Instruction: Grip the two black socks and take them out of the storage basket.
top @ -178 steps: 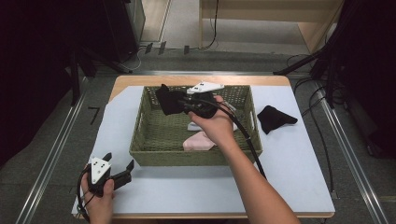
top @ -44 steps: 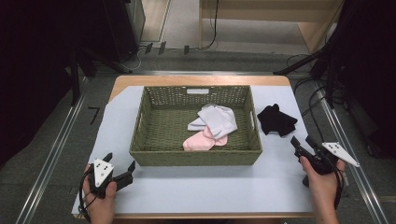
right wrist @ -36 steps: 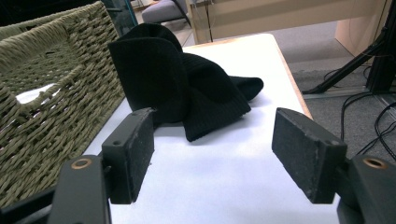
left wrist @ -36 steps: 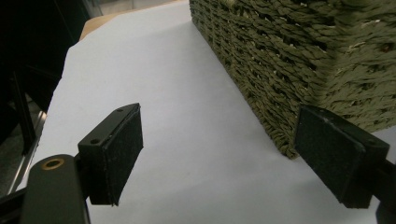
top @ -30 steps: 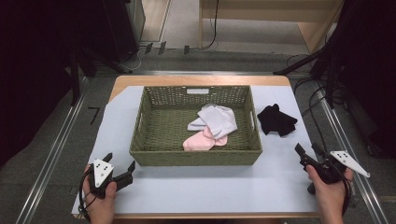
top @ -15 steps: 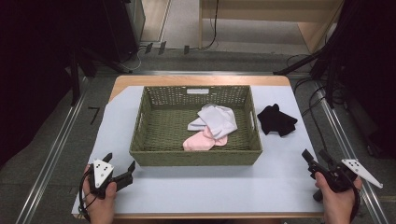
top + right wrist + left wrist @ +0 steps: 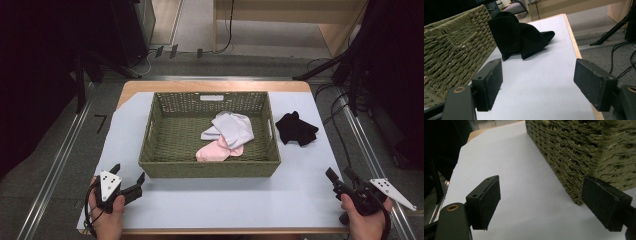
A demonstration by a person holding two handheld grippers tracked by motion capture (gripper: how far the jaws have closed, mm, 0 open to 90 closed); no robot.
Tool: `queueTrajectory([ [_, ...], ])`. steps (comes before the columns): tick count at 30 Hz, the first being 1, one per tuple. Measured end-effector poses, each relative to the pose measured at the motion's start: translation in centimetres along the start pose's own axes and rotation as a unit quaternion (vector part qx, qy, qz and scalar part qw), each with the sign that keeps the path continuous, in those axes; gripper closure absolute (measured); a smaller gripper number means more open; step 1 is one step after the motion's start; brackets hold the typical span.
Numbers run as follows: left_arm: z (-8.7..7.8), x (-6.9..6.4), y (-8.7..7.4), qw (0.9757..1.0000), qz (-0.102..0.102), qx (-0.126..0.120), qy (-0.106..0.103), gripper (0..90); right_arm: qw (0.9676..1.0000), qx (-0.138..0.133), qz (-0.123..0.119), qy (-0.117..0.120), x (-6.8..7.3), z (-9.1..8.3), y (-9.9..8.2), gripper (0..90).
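A woven green basket stands mid-table and holds a white cloth and a pink cloth. A black cloth lies on the table to the basket's right; in the right gripper view the black cloth lies beyond the jaws. My left gripper rests open at the near left corner, its jaws wide apart beside the basket's corner. My right gripper is open at the near right edge with nothing between its jaws.
The table is covered with pale sheeting; its right edge drops to the floor. Cables and stand legs lie on the floor to the right and behind. The basket's side wall is left of the right gripper.
My right gripper left the black cloth on the table beside the basket and pulled back toward the near right corner. The left gripper has stayed put.
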State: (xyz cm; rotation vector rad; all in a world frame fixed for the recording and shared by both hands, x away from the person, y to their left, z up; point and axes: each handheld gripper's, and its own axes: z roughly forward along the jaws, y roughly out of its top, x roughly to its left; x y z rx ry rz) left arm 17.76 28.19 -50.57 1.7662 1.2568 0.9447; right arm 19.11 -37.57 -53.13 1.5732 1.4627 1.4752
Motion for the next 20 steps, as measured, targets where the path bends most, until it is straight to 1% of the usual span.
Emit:
queueTrajectory([
  [4, -0.1, 0.0, 0.0, 1.0, -0.001, 0.0, -0.001, 17.3, 0.9999, 0.003, -0.008, 0.009, 0.2, 0.0, 0.0, 24.1],
  [7, -0.1, 0.1, 0.0, 1.0, -0.003, -0.002, -0.002, 17.3, 0.9999, 0.011, -0.007, 0.004, 0.2, 0.0, 0.0, 24.1],
  [8, -0.1, 0.1, 0.0, 1.0, -0.003, -0.002, -0.002, 17.3, 0.9998, 0.017, -0.013, 0.002, 0.4, 0.1, -0.1, 24.1],
  [9, -0.1, 0.1, 0.0, 1.0, -0.003, -0.002, -0.003, 17.3, 0.9995, 0.023, -0.024, 0.001, 0.5, 0.2, -0.1, 23.9],
  [11, 0.0, 0.1, 0.0, 1.0, -0.004, -0.002, -0.003, 17.3, 0.9983, 0.039, -0.041, 0.008, 0.9, 0.4, -0.1, 23.4],
  [12, 0.0, 0.1, 0.0, 1.0, -0.004, -0.002, -0.003, 17.3, 0.9977, 0.046, -0.048, 0.008, 1.1, 0.4, -0.1, 23.4],
  [14, 0.0, 0.1, 0.0, 1.0, -0.004, -0.002, -0.003, 17.3, 0.997, 0.05, -0.059, 0.003, 1.3, 0.5, -0.1, 24.2],
  [17, 0.0, 0.1, 0.0, 1.0, -0.006, -0.003, -0.003, 17.3, 0.9973, 0.046, -0.056, -0.001, 1.3, 0.4, -0.2, 25.0],
  [20, 0.0, 0.1, 0.0, 1.0, -0.007, -0.001, -0.002, 17.2, 0.9981, 0.039, -0.047, 0.001, 1.1, 0.2, -0.2, 24.9],
])
